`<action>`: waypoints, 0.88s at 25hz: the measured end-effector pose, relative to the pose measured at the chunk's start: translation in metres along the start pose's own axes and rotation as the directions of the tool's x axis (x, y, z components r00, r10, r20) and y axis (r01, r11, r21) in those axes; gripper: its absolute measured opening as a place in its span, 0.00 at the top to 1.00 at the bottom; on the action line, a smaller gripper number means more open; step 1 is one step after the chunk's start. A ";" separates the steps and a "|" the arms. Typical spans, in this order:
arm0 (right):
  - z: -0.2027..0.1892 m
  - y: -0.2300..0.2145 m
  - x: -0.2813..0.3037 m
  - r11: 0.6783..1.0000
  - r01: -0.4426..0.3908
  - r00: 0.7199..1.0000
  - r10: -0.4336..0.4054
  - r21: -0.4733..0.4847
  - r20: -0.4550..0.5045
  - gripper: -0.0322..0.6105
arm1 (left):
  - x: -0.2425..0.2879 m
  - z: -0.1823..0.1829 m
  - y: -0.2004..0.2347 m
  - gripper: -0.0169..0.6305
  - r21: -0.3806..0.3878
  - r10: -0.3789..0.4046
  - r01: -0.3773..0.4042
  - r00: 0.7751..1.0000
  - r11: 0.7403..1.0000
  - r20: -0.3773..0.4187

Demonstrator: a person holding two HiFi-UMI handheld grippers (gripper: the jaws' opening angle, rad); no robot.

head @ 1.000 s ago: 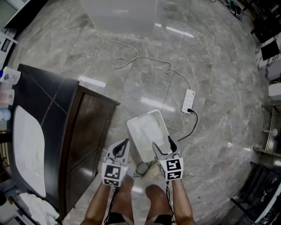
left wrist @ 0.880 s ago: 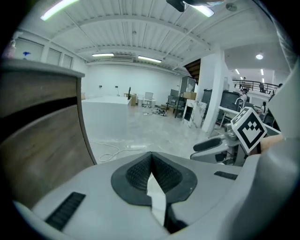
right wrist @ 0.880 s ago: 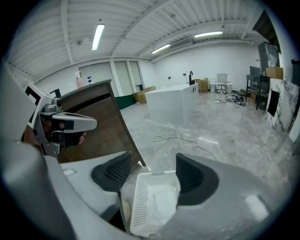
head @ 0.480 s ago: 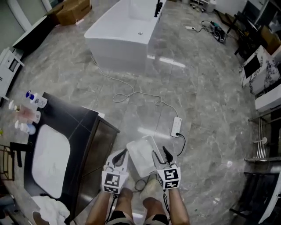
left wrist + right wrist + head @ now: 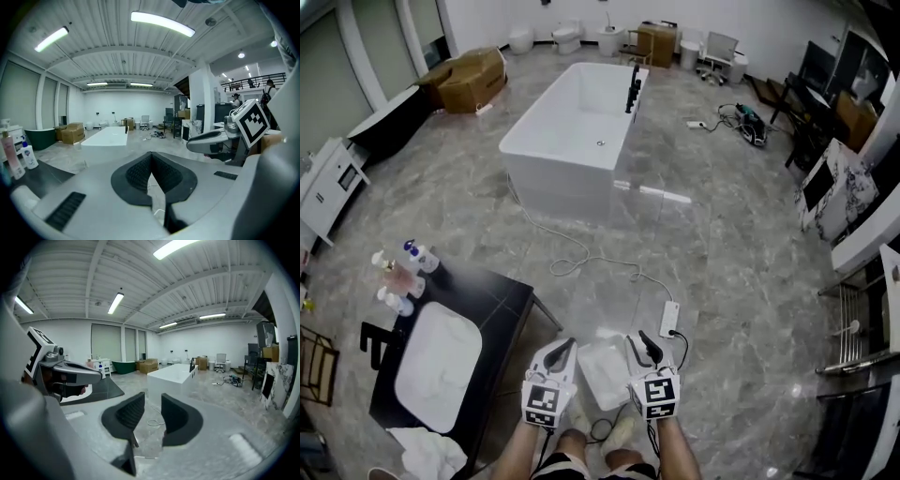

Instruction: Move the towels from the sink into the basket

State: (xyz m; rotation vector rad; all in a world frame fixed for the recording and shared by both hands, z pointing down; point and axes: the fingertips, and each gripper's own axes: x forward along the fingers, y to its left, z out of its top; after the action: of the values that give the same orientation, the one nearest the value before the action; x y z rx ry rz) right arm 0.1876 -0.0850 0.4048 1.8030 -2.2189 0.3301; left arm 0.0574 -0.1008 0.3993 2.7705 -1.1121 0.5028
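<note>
Head view:
- 1 left gripper point(image 5: 558, 354) and 1 right gripper point(image 5: 645, 349), held side by side at the bottom of the frame, each on a bare forearm, both well above the floor point(image 5: 741, 234).
- 1 white basket point(image 5: 602, 370) on the floor, seen between the 2 grippers. Its contents cannot be made out.
- 1 dark worktop point(image 5: 502, 309) at lower left, with 1 white sink point(image 5: 439, 366) set into it.
- 1 white towel point(image 5: 427, 453) crumpled at the near end of the sink, at the worktop's edge.
- Cluster of bottles point(image 5: 398, 272) at the far end of the worktop.
- 1 white bathtub point(image 5: 577, 141) farther off, 1 white power strip point(image 5: 668, 319) and 1 looping cable point(image 5: 581, 262) on the floor, and cardboard boxes point(image 5: 469, 75) at upper left.

Left gripper view:
- Left gripper point(image 5: 150, 159): jaws together at the tips, nothing between them.
- Right gripper point(image 5: 220, 138) shows at the right, bottles point(image 5: 18, 154) at the left and the bathtub point(image 5: 110, 136) ahead.

Right gripper view:
- Right gripper point(image 5: 153, 404): jaws a narrow gap apart, have just been closing, nothing between them.
- Left gripper point(image 5: 65, 371) shows at the left, with the bathtub point(image 5: 173, 373) ahead.
</note>
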 end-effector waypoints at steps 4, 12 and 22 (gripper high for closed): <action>0.036 0.010 -0.015 1.000 -0.006 0.999 0.006 -0.005 0.034 0.80 | -0.019 0.037 0.006 0.96 0.007 0.020 -0.020 0.999 1.000 0.036; 0.079 0.018 -0.050 1.000 -0.002 0.998 0.004 -0.020 0.067 0.87 | -0.050 0.076 -0.003 0.96 0.026 0.034 -0.036 0.998 0.999 0.053; 0.080 0.020 -0.068 0.999 0.020 0.998 -0.018 -0.032 0.058 0.95 | -0.067 0.085 -0.015 0.96 0.025 0.030 -0.032 0.997 0.999 0.071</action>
State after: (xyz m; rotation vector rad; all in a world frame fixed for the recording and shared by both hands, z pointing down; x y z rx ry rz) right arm 0.1767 -0.0450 0.3059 1.8374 -2.2307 0.2389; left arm 0.0451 -0.0655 0.2967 2.8180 -1.1732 0.4283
